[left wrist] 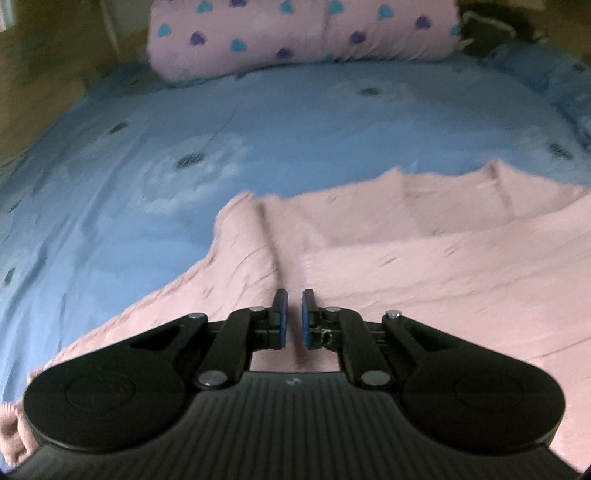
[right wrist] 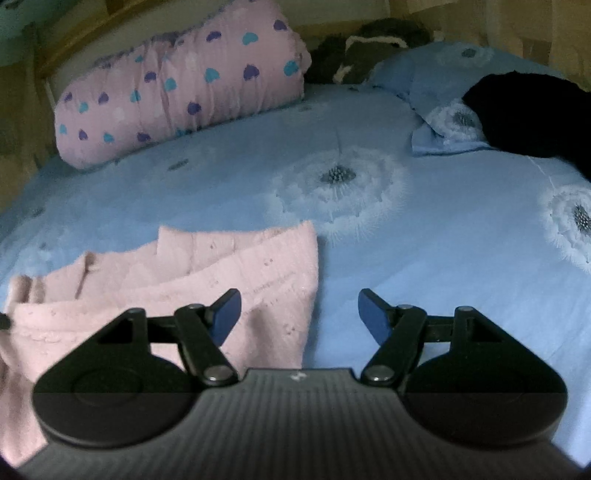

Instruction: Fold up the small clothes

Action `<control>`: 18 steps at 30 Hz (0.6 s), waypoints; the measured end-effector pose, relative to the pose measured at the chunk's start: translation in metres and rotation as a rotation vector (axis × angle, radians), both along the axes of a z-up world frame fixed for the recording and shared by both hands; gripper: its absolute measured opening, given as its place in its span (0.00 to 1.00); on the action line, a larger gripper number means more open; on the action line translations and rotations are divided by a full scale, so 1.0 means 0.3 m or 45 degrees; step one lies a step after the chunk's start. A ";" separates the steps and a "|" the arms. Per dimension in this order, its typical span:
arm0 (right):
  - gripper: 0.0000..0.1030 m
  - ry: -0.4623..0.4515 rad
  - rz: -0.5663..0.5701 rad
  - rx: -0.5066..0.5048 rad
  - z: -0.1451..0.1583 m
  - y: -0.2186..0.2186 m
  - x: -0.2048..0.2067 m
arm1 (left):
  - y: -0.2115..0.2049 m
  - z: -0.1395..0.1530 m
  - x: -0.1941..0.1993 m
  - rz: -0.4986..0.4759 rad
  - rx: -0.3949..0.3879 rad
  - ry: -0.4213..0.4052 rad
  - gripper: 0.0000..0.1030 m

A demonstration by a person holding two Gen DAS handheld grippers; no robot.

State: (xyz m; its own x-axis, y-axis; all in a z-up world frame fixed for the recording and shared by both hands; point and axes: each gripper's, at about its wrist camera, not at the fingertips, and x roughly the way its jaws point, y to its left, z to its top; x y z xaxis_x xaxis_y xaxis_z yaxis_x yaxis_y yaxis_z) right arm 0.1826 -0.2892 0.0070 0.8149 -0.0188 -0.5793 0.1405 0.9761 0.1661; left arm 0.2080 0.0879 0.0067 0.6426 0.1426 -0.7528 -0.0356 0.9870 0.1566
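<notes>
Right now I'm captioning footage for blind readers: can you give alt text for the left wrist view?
The left gripper is shut on a raised ridge of a pink knit garment lying on a blue floral bedsheet. Behind, a pink pillow with blue and purple hearts lies across the bed.

Each handheld tool is matte black plastic, and its ribbed base plate is the landmark here. On both sides of this plate sits a rounded housing with a faint circle, and above the plate two link arms with silver screws carry the fingers. The left gripper point(left wrist: 294, 308) and the right gripper point(right wrist: 299, 312) have blue pads, and a small white mark sits at the plate's top edge.
</notes>
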 end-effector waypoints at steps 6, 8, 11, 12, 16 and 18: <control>0.70 0.061 -0.002 0.023 -0.028 -0.011 0.025 | 0.039 0.020 -0.027 -0.006 -0.118 -0.053 0.10; 0.70 0.059 -0.001 0.028 -0.026 -0.010 0.025 | 0.037 0.041 -0.038 -0.034 -0.153 -0.082 0.11; 0.70 0.059 0.006 0.025 -0.025 -0.008 0.024 | 0.028 0.045 -0.033 -0.055 -0.201 -0.083 0.11; 0.70 0.059 0.008 0.025 -0.024 -0.006 0.023 | 0.028 0.039 -0.025 -0.058 -0.220 -0.077 0.11; 0.70 0.047 0.010 0.031 -0.013 -0.008 0.014 | 0.026 0.028 -0.025 -0.051 -0.272 -0.079 0.12; 0.70 0.031 0.009 0.036 -0.005 -0.011 0.007 | 0.034 0.032 -0.036 -0.040 -0.302 -0.093 0.16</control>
State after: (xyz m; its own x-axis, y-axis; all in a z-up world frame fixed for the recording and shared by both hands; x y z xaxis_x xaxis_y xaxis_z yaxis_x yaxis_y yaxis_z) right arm 0.1848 -0.2924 0.0054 0.8004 0.0038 -0.5994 0.1379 0.9720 0.1904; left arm 0.1973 0.0980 0.0163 0.6978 -0.0535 -0.7143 -0.0068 0.9967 -0.0813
